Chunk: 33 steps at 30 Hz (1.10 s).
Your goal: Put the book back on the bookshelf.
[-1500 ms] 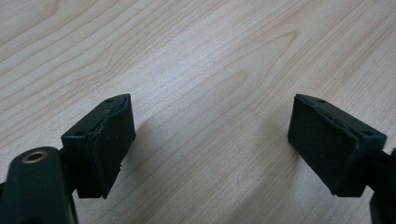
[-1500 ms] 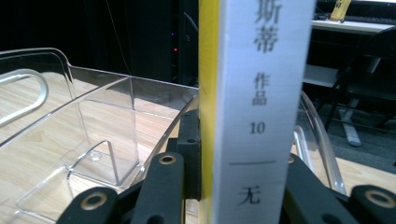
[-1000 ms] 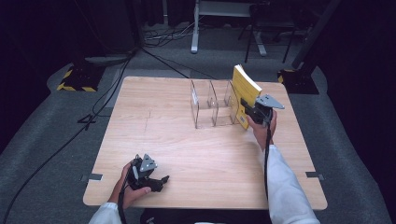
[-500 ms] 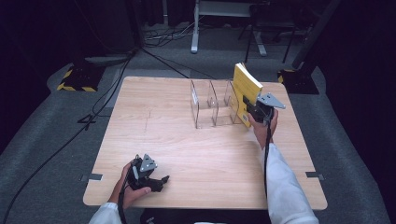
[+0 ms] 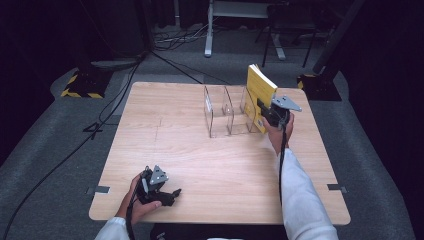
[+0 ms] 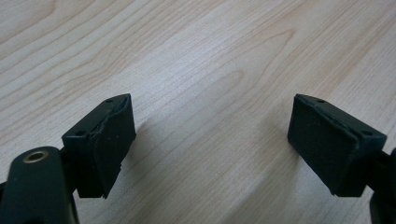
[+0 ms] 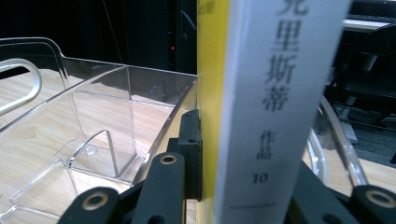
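A yellow book (image 5: 258,95) with a white spine (image 7: 275,93) stands tilted at the right end of a clear plastic rack (image 5: 225,111) at the back of the table. My right gripper (image 5: 270,116) is shut on the book near its lower edge. In the right gripper view the black pad (image 7: 191,154) presses the yellow cover, and the rack's clear dividers (image 7: 93,121) lie to the left. My left gripper (image 5: 167,196) rests low at the table's front left, open, with bare wood between its pads (image 6: 100,144).
The wooden table (image 5: 180,150) has open surface between the rack and the front edge. Cables (image 5: 105,110) trail over the grey floor at the left. A dark stand base (image 5: 320,85) sits just beyond the table's back right corner.
The book held in my right gripper has shifted only slightly by the rack's right end. The left gripper has stayed put.
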Tool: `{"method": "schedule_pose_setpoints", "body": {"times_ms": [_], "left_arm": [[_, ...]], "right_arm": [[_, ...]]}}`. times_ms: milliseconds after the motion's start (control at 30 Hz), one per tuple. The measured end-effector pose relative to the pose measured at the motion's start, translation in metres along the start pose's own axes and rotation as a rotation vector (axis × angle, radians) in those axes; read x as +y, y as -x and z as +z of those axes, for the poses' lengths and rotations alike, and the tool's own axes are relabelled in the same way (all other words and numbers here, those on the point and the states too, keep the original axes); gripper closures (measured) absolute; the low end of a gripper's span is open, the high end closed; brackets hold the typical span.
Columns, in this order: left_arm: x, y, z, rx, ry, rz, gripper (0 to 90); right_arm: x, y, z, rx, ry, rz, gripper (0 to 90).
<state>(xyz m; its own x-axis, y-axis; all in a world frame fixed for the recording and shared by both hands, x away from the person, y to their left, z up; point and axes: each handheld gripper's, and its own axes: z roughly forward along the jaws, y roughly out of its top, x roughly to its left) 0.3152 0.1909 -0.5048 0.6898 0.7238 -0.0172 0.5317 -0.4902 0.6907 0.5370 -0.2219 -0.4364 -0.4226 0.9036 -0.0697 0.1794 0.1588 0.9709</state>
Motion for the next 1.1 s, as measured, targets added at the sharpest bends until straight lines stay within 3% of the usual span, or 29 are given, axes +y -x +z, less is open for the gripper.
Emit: {"method": "schedule_pose_setpoints", "body": {"times_ms": [133, 433, 567, 733, 1100], "left_arm": [[0.000, 0.000, 0.000, 0.000, 0.000, 0.000, 15.7], [0.000, 0.001, 0.000, 0.002, 0.000, -0.001, 15.9], [0.000, 0.001, 0.000, 0.006, 0.002, -0.004, 15.9], [-0.001, 0.001, 0.000, 0.005, 0.003, -0.005, 15.9], [0.000, 0.001, 0.000, 0.006, 0.002, 0.002, 15.9]], "right_arm": [[-0.003, 0.000, 0.000, 0.013, -0.015, 0.012, 75.0], [-0.007, -0.003, -0.009, 0.023, -0.045, -0.024, 70.5], [-0.009, -0.003, -0.020, 0.021, -0.056, -0.033, 65.5], [-0.009, -0.002, -0.034, 0.033, -0.083, -0.079, 60.9], [-0.002, 0.006, -0.062, 0.064, -0.106, -0.117, 57.1]]}}
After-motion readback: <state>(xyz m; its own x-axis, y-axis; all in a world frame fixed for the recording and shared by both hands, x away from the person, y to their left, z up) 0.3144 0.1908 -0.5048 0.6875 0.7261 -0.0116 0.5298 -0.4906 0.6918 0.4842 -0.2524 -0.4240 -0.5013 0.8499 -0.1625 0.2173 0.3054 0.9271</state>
